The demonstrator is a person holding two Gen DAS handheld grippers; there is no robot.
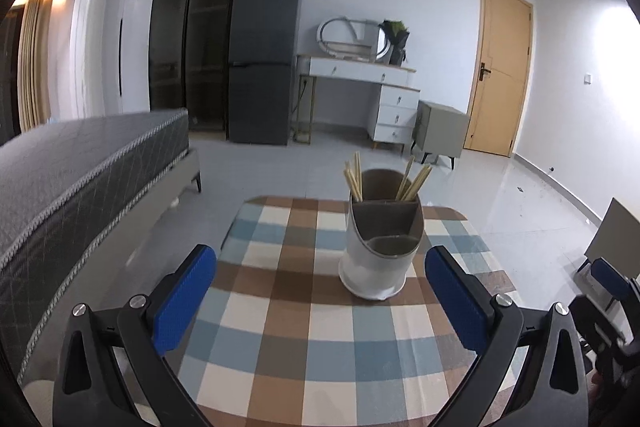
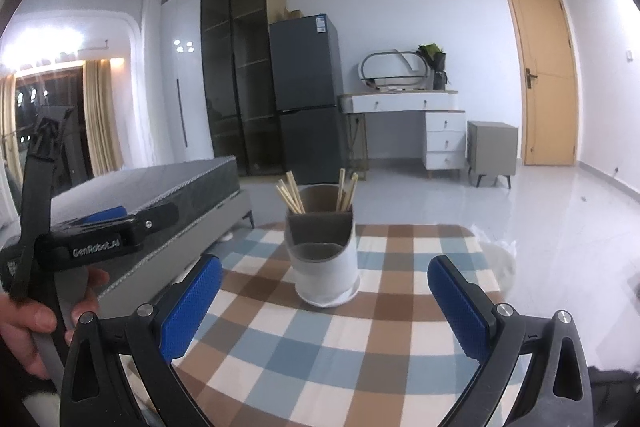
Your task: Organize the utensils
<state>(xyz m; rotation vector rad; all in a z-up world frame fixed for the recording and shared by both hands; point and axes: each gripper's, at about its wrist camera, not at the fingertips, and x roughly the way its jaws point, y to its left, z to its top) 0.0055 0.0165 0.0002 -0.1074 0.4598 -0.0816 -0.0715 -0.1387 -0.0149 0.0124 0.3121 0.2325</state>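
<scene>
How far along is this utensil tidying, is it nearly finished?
It looks mostly done: the chopsticks stand in the back compartment of the white utensil holder on the checkered tablecloth. Nothing is in hand; the left gripper and right gripper are both open and empty. No loose utensils show on the cloth, and the holder's front compartments look empty, so little seems left.

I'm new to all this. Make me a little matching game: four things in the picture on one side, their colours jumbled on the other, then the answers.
Things:
1. chopsticks
2. holder
3. door
4. fridge

Colours:
A. dark grey
B. white outside
C. pale bamboo
D. light wood

Pairs: 1-C, 2-B, 3-D, 4-A
</scene>
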